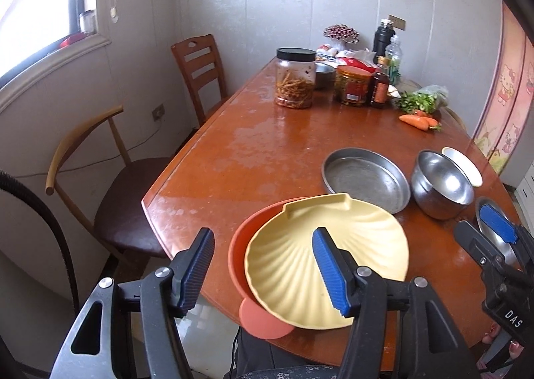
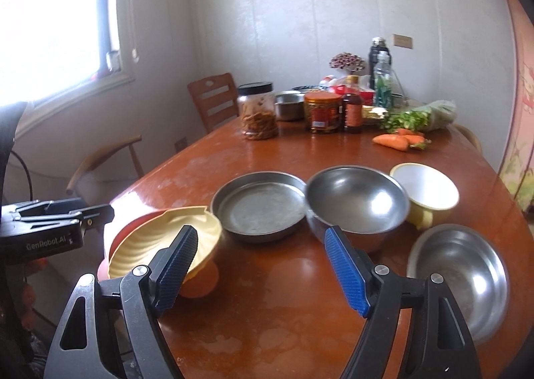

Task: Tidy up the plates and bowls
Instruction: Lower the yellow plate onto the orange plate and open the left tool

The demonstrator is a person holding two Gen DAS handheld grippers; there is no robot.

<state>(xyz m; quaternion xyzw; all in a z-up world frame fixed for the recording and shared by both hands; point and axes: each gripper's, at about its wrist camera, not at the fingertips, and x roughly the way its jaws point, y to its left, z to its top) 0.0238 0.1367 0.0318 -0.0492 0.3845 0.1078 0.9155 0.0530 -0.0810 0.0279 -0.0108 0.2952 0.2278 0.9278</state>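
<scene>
Two grippers hang over the near edge of a glossy brown table (image 2: 267, 329), worn pale in patches. Left gripper (image 1: 267, 272) spread apart, gripping nothing; one finger hangs above the yellow shell plate (image 1: 300, 265), which sits tilted on an orange plate (image 1: 240, 245) right at the edge. Right gripper (image 2: 263, 272) gapes too, only bare table between its fingers. Just beside it, a steel bowl (image 2: 464, 275). Further in, a flat steel pan (image 2: 260, 208), a deeper steel bowl (image 2: 357, 202) touching it, then a yellow cup (image 2: 427, 195). Mid-table lies clear. Far end: carrots (image 2: 393, 140), greens (image 2: 410, 118), jars (image 2: 258, 112), bottles (image 2: 353, 105). Two chairs (image 1: 197, 71) along the left side, white panelled wall (image 2: 300, 11) behind, bright window (image 2: 56, 25) at left.
</scene>
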